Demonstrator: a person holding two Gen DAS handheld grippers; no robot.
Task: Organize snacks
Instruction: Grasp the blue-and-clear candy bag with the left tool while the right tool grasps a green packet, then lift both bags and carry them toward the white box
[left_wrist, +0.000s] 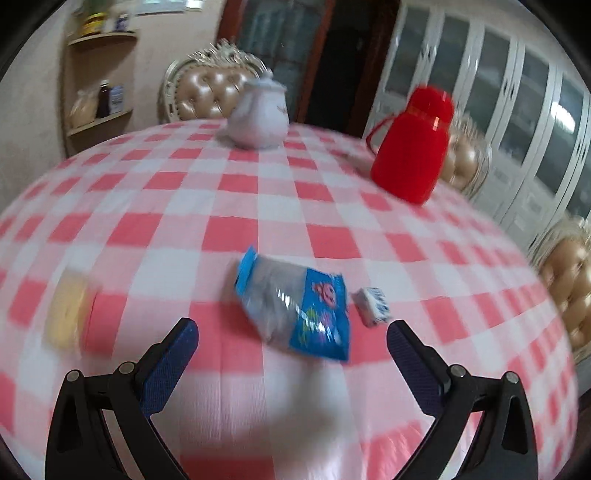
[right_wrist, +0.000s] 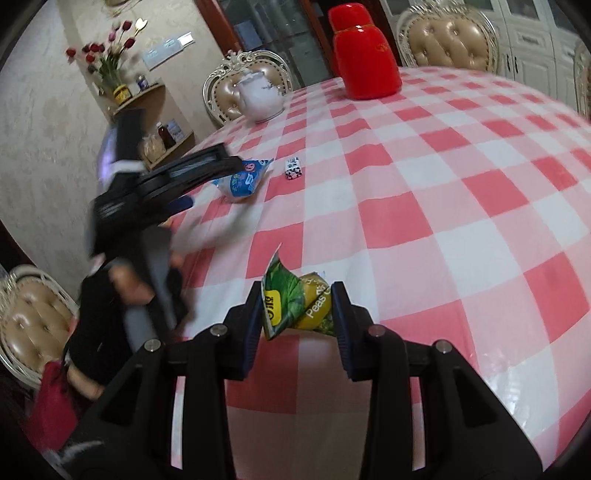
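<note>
My right fingers (right_wrist: 297, 317) pinch the green pea snack packet (right_wrist: 295, 299) just above the desk (right_wrist: 443, 184), so this step is carrying it off to be sorted; where it belongs I can't tell. My left fingers (left_wrist: 291, 339) stand spread and empty, with the blue snack bag (left_wrist: 295, 302) lying between them at twelve o'clock and a small wrapped candy (left_wrist: 371, 306) at two. Next I judge they must drop over that bag and close squarely.
</note>
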